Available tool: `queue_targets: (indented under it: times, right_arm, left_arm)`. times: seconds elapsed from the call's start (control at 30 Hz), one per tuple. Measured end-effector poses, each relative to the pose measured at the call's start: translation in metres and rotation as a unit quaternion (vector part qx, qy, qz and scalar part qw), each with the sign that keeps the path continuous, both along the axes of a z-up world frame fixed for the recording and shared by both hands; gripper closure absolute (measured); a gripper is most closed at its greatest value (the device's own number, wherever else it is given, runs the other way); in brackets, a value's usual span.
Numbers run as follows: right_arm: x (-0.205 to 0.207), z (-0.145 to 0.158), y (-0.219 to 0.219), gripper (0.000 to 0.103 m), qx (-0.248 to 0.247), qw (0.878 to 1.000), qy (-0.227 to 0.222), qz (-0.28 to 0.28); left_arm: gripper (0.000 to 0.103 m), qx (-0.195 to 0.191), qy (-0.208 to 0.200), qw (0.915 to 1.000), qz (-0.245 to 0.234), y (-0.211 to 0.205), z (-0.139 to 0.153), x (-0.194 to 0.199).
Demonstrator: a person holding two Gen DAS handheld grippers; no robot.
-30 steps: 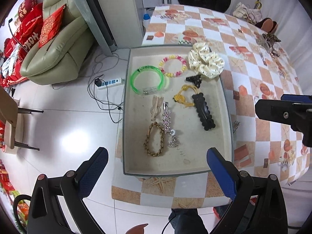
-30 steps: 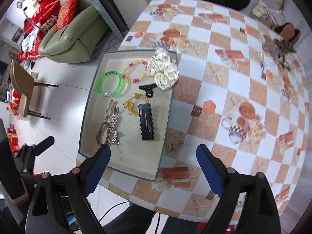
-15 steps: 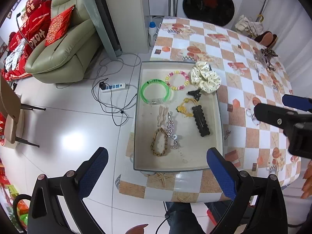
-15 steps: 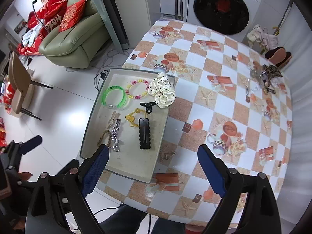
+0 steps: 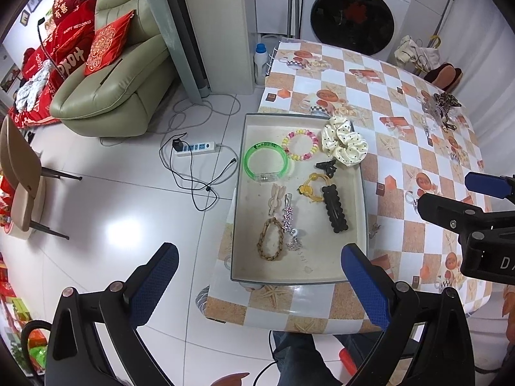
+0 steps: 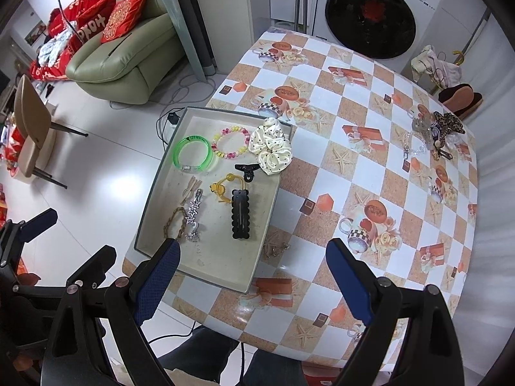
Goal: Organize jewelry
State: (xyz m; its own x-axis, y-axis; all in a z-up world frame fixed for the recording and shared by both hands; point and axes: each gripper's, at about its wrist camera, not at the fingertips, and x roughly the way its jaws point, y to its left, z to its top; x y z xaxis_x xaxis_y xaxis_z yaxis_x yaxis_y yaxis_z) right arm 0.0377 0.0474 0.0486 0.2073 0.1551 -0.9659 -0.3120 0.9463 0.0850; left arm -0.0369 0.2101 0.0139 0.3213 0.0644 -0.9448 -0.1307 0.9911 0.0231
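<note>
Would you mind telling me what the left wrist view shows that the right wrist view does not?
Only the left wrist view shows the white power strip on the floor and the detergent bottle. Only the right wrist view shows the table's near right corner. Both show the tray of jewelry, the washing machine and the sofa.

The grey tray (image 6: 154,206) sits at the left edge of the checkered table (image 6: 379,173), and everything lies in relation to it. Inside, at its far end, are a green bangle (image 6: 192,154), a pink and yellow bead bracelet (image 6: 231,143) and a cream dotted scrunchie (image 6: 270,151) overlapping its far right rim. Mid-tray lies a black scalloped hair clip (image 6: 240,214); a braided bracelet (image 6: 175,225) lies by its left wall. The right gripper (image 6: 251,270) hangs spread wide above the tray's near edge, holding nothing.
</note>
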Motion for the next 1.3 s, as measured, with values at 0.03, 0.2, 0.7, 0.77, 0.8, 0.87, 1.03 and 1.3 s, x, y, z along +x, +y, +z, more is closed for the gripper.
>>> queue_targets:
  times: [0.03,0.2,0.7,0.77,0.8,0.87,1.03,1.3]
  right_arm:
    - [0.0002,0.0003,0.0004,0.01,-0.001,1.0,0.0,0.001]
    - [0.001,0.0006,0.0021,0.01,-0.001,1.0,0.002,0.001]
    - [0.0023,-0.0013,0.0055,0.01,-0.002,1.0,0.004,0.004]
    - [0.0031,-0.0036,0.0067,0.01,-0.002,1.0,0.006,0.006]
    - [0.0036,-0.004,0.007,0.01,-0.002,1.0,0.006,0.006]
    - [0.0037,-0.0043,0.0074,0.01,-0.002,1.0,0.007,0.007]
    - [0.0036,-0.0046,0.0082,0.01,-0.002,1.0,0.007,0.007]
    - [0.0039,-0.0048,0.0091,0.01,-0.002,1.0,0.007,0.007]
  left_arm:
    - [0.0,0.0,0.0,1.0,0.0,0.0,-0.0001,0.0001]
    - [0.0,0.002,0.001,1.0,0.001,0.0002,-0.0008,0.0001]
    - [0.0,0.003,0.007,1.0,0.004,-0.0006,-0.0043,0.0018]
    - [0.0,0.003,0.007,1.0,0.004,-0.0005,-0.0052,0.0017]
    - [0.0,0.003,0.008,1.0,0.005,0.0001,-0.0055,0.0014]
    - [0.0,0.004,0.009,0.9999,0.006,-0.0006,-0.0074,0.0011]
    - [0.0,0.005,0.009,0.9999,0.009,0.0004,-0.0077,0.001]
    - [0.0,0.005,0.01,0.9999,0.008,0.0015,-0.0076,0.0011]
